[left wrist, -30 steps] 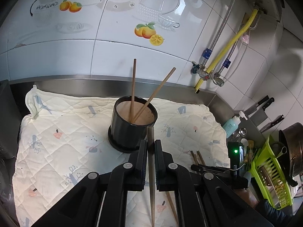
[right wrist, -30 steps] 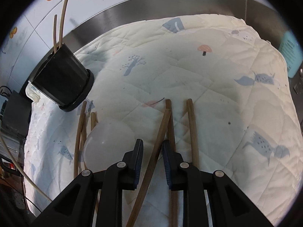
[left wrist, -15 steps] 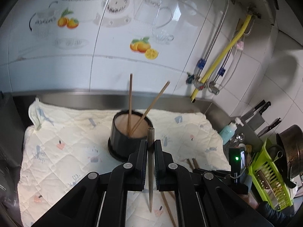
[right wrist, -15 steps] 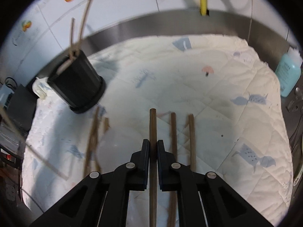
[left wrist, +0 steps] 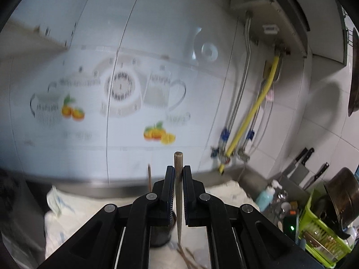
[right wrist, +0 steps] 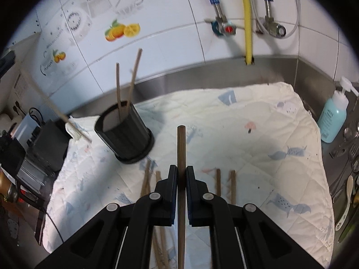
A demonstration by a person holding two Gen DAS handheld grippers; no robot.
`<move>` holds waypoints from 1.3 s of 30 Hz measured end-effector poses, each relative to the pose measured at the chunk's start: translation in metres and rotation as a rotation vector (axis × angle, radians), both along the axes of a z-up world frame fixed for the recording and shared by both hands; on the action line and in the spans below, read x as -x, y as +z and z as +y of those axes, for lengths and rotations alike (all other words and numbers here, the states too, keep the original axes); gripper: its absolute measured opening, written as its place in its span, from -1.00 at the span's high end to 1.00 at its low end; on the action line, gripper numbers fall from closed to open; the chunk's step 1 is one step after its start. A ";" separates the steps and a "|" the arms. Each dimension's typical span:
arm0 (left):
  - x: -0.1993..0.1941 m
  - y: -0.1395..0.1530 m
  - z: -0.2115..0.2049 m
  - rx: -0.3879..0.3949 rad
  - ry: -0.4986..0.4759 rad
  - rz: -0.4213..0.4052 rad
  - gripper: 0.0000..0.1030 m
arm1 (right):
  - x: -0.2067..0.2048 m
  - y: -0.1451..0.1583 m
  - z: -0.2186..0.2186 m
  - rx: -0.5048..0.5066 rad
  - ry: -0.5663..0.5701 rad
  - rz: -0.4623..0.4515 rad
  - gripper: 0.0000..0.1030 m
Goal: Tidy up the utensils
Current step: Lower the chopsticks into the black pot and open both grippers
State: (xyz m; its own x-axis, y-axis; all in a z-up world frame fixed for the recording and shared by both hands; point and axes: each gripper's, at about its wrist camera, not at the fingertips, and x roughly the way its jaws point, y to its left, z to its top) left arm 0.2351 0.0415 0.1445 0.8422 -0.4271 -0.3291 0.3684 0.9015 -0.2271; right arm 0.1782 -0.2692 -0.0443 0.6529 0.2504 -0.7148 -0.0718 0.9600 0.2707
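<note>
Left gripper (left wrist: pixel 178 174) clamped on one chopstick (left wrist: pixel 178 192) above holder (right wrist: pixel 124 132); two sticks (right wrist: pixel 125 87) inside holder; right gripper (right wrist: pixel 181 174) gripping another (right wrist: pixel 181 148), right of holder; loose sticks (right wrist: pixel 225 186) on quilt (right wrist: pixel 269 134); risk: tilted entry tips holder.

white tiled wall (right wrist: pixel 170 51) with fruit decals; steel counter (right wrist: pixel 202 76).

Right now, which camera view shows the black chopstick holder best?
The right wrist view: the black chopstick holder stands whole on the quilted mat, open rim and two chopsticks visible. The left wrist view shows only a dark part of it behind the left gripper.
</note>
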 end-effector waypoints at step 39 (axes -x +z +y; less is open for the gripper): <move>-0.135 -0.122 0.024 -0.079 0.068 0.286 -0.07 | -0.108 0.104 0.069 -0.134 -0.008 -0.327 0.82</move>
